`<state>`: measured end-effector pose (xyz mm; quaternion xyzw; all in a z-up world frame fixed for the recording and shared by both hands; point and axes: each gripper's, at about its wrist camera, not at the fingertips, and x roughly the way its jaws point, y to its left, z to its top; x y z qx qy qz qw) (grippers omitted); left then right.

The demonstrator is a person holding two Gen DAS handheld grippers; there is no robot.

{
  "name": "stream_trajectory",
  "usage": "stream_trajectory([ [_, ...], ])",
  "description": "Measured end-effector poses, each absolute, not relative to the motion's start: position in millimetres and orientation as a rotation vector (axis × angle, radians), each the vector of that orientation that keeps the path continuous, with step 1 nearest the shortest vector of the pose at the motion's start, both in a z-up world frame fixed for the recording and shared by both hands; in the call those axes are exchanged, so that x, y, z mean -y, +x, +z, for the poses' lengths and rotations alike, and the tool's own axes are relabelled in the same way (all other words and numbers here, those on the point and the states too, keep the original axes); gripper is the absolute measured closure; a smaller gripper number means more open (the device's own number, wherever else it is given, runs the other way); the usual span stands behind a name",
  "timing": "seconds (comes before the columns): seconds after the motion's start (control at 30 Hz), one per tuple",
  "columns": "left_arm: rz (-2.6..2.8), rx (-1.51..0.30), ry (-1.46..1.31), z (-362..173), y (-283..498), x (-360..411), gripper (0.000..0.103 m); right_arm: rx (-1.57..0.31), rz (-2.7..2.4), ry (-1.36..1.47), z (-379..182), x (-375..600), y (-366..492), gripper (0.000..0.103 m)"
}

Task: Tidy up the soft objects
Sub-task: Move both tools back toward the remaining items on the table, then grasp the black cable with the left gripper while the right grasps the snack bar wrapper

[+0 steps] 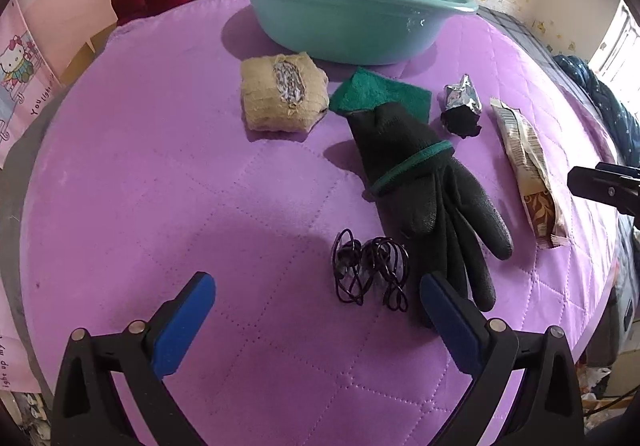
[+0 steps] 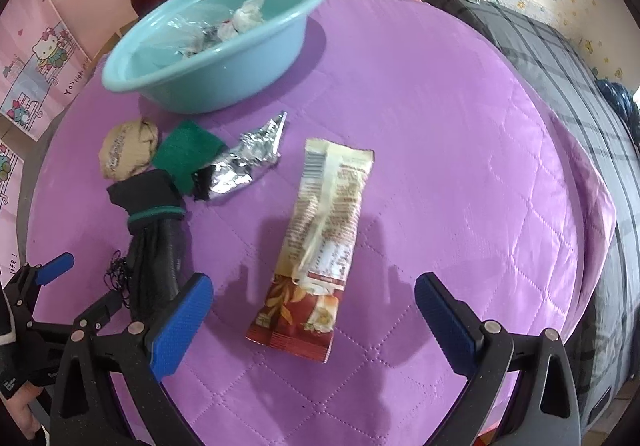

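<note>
Hovering above the purple quilt (image 2: 420, 134), the right gripper (image 2: 314, 310) has its blue pads spread wide with nothing between them, and the snack packet (image 2: 320, 242) lies directly ahead, its red end reaching into the gap between the fingers. That is the relation the next move turns on: the packet's long axis runs nearly straight away from the right gripper, from the red end nearest it to the pale end pointing toward the teal basin (image 2: 216, 46). Judged from this, a closing across the packet's narrow width would suit, and the right hand is plainly the nearer one. The left gripper (image 1: 318, 320) also stands open and empty, its line of sight falling on a tangle of black cord (image 1: 370, 270) and the fingers of a black glove (image 1: 424, 182), which stretches back toward the basin (image 1: 344, 26). From the left camera the packet (image 1: 528, 166) sits off on the far side of the glove, well apart from the left fingers. Nearer the basin lie a tan bundle (image 1: 280, 96), a green cloth (image 1: 380, 92) touching the glove's cuff, and a crumpled foil wrapper (image 1: 462, 106). Some crinkled wrappers already rest inside the basin, so the sorting seems partly done, with the packet a likely next candidate.
</note>
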<state>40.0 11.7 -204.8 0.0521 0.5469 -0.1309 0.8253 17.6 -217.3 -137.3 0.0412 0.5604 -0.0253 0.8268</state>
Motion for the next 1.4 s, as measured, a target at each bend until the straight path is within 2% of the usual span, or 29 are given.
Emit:
stream_trajectory([
  [0.13,-0.311,-1.185,0.097,-211,44,-9,0.000,-1.191,-0.061,0.102,-139,222,17,0.000],
  [0.23,-0.326,-1.186,0.096,-212,46,-5,0.007,-1.196,-0.066,0.106,-142,224,18,0.000],
  [0.3,-0.334,-1.190,0.098,-214,48,-2,0.017,-1.199,-0.065,0.110,-143,224,20,0.000],
  [0.37,-0.340,-1.202,0.100,-217,49,-1,0.045,-1.202,-0.061,0.112,-144,224,21,0.000],
  [0.4,-0.340,-1.194,0.101,-215,49,-1,0.052,-1.205,-0.060,0.112,-145,224,22,0.000],
  [0.43,-0.349,-1.182,0.093,-213,50,0,0.071,-1.207,-0.059,0.111,-146,224,24,0.000],
  [0.53,-0.356,-1.163,0.054,-209,51,-2,0.079,-1.213,-0.055,0.112,-149,224,28,0.000],
  [0.97,-0.308,-1.135,0.023,-188,44,-17,0.081,-1.260,-0.041,0.108,-174,219,56,0.000],
  [1.07,-0.297,-1.133,0.019,-184,43,-20,0.081,-1.273,-0.051,0.104,-182,219,61,0.005],
  [1.17,-0.289,-1.129,0.019,-181,42,-24,0.081,-1.280,-0.052,0.090,-189,218,67,0.019],
  [1.27,-0.283,-1.132,0.010,-181,40,-23,0.081,-1.262,-0.051,0.047,-190,214,70,0.050],
  [1.33,-0.280,-1.134,0.006,-183,42,-20,0.081,-1.247,-0.045,0.032,-187,211,69,0.062],
  [1.4,-0.280,-1.132,0.001,-183,41,-19,0.081,-1.243,-0.025,0.034,-186,210,69,0.068],
])
